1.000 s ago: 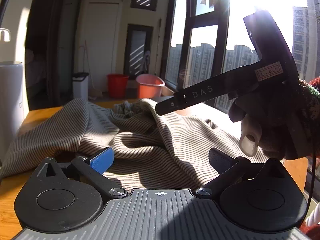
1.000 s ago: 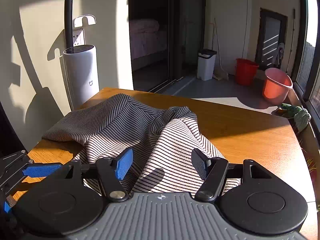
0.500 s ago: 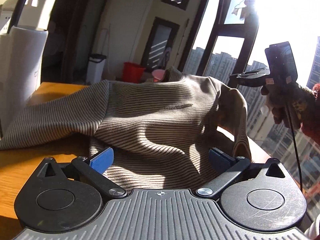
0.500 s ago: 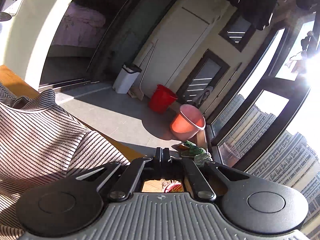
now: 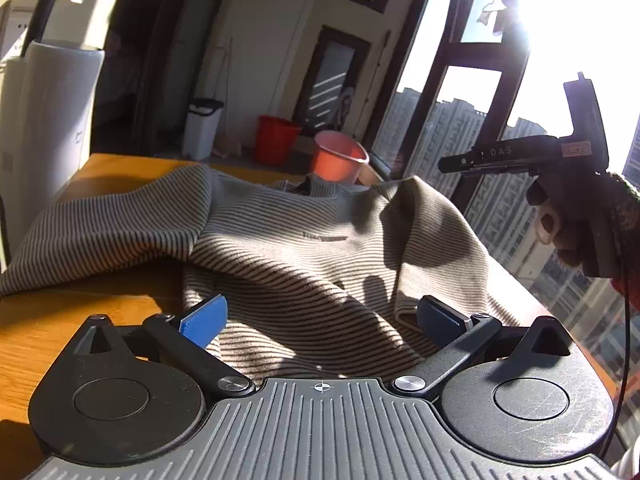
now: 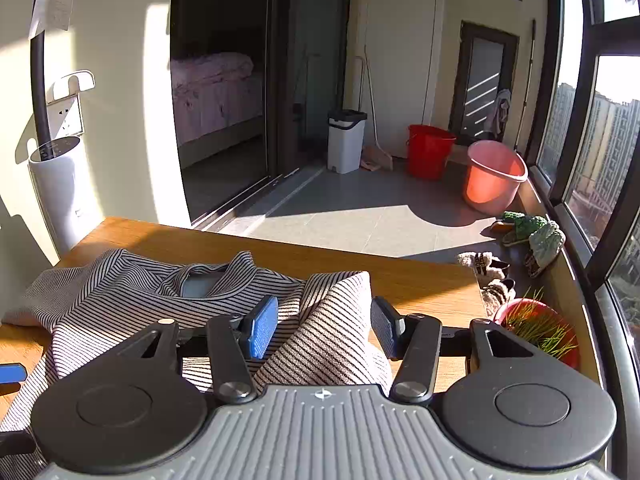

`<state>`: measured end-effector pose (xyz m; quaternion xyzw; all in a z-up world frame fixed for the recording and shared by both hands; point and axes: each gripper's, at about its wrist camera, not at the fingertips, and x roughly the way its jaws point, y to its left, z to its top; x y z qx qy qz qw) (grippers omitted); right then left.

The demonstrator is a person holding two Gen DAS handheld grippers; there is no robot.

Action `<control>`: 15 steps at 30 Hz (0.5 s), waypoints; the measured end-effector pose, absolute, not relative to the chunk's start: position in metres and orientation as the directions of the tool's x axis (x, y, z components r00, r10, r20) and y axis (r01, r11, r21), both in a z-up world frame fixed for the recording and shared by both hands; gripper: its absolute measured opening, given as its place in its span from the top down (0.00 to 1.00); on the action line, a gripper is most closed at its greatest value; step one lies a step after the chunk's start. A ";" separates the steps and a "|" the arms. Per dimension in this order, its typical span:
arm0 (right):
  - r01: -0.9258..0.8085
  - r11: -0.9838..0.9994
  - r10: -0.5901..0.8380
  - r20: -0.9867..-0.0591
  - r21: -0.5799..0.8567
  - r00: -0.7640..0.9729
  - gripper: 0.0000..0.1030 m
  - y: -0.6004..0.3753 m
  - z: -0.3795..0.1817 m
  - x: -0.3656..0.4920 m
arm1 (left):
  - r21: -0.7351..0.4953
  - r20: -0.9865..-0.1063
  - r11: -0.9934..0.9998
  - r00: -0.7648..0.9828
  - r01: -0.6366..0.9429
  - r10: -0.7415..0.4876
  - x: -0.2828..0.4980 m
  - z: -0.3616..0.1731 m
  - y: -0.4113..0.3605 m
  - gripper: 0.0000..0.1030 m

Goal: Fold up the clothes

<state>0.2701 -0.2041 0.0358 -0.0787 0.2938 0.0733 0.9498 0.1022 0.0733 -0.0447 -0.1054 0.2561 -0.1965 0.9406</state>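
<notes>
Your grey-and-black striped knit sweater (image 5: 304,256) is lying front-up on the wooden counter (image 6: 420,280), one sleeve flipped inward, so you're barely started. Left tool (image 5: 320,320) is spread wide, pinching nothing; right tool (image 6: 324,328) is opening over that sleeve, no grip.

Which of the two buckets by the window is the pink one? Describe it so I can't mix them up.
Look past the wooden table to the tiled floor along the window wall. Two buckets stand side by side there: the pink bucket is the paler, wider one nearest the window, tilted, while the red bucket beside it is darker, upright and closer to the white bin.
</notes>
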 end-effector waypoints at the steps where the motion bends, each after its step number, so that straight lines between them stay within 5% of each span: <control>1: -0.171 0.972 0.051 -0.570 -0.159 0.820 0.40 -0.201 0.027 0.265 | -0.302 -0.436 0.902 0.796 0.309 -0.419 0.101 -0.045 0.074 0.00; 4: -0.120 0.985 0.021 -0.614 -0.122 0.789 0.30 -0.211 -0.003 0.267 | -0.299 -0.440 0.900 0.792 0.315 -0.424 0.102 -0.043 0.073 0.00; 5: -0.109 0.992 0.046 -0.639 -0.059 0.768 0.46 -0.218 -0.012 0.269 | -0.298 -0.442 0.900 0.790 0.318 -0.425 0.103 -0.043 0.072 0.00; 6: -0.106 0.994 0.075 -0.654 -0.008 0.753 0.82 -0.224 -0.019 0.271 | -0.298 -0.443 0.900 0.788 0.320 -0.427 0.103 -0.042 0.072 0.00; 15: 0.027 0.993 -0.090 -0.622 -0.111 0.778 0.91 -0.265 -0.013 0.241 | -0.335 -0.461 0.883 0.760 0.329 -0.458 0.108 -0.043 0.072 0.00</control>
